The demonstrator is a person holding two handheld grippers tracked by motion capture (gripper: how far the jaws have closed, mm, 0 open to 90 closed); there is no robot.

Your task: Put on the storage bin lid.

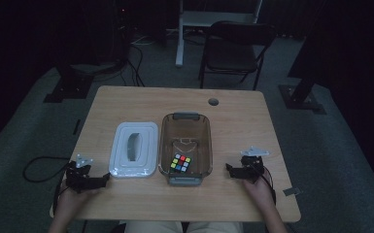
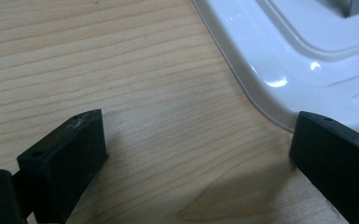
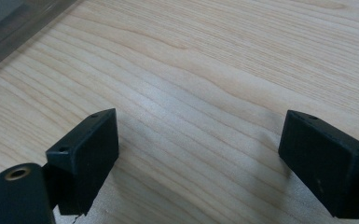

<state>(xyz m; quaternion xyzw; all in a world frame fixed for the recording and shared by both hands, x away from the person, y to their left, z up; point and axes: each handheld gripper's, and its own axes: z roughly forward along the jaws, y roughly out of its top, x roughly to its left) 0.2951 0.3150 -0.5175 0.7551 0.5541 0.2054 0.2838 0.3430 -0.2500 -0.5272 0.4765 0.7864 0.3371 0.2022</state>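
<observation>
Lid (image 1: 133, 155) lies flat just left of the bin (image 1: 165, 145), which holds a colour cube (image 1: 180, 163). Your left gripper (image 1: 106, 178) and right gripper (image 1: 229, 169) gape empty. Pinch the lid's thin slick rim carelessly and it may skid away.

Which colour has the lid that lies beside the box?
White; the lid shows best in the left gripper view.

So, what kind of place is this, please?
Probably a dim lab or office room set up for recording: a wooden table on grey carpet, a folding chair behind it, and black stands at the sides.
</observation>
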